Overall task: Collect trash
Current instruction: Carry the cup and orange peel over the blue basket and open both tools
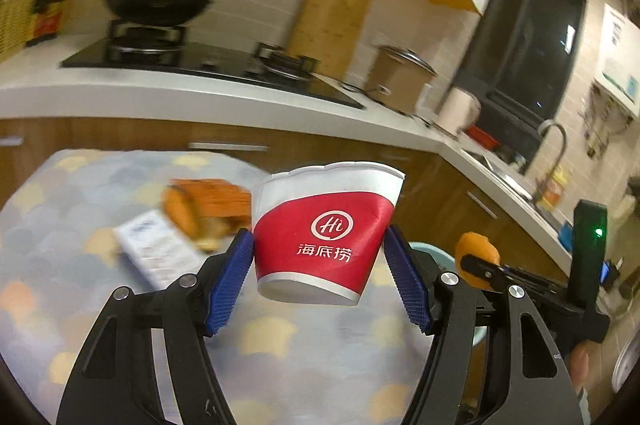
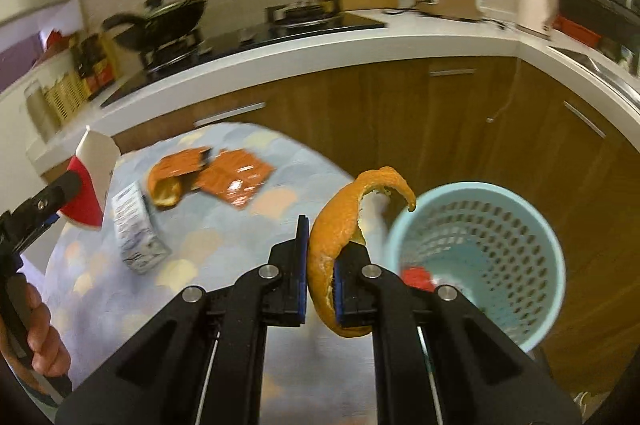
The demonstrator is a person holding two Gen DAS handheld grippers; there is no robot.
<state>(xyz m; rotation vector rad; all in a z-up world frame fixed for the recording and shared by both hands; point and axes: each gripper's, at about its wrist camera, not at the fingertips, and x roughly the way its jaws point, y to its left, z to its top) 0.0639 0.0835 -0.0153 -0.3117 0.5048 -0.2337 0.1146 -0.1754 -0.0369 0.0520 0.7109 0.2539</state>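
Note:
My left gripper [image 1: 320, 265] is shut on a red and white paper cup [image 1: 326, 229] and holds it above the patterned table [image 1: 280, 345]; the cup also shows at the left of the right wrist view [image 2: 90, 185]. My right gripper [image 2: 320, 265] is shut on a curled orange peel [image 2: 336, 225], held just left of a light blue mesh trash basket [image 2: 480, 257]. The peel also shows at the right of the left wrist view [image 1: 478, 253]. On the table lie another orange peel [image 2: 164, 185], orange wrappers [image 2: 236, 181] and a small white carton [image 2: 138, 233].
The basket holds something red [image 2: 418, 279]. Behind the table runs a white counter [image 2: 320, 49] with wooden cabinets, a stove with a black wok [image 1: 156, 5], a cutting board [image 1: 328, 25] and a brown pot [image 1: 400, 73]. A sink [image 1: 504, 173] lies at the right.

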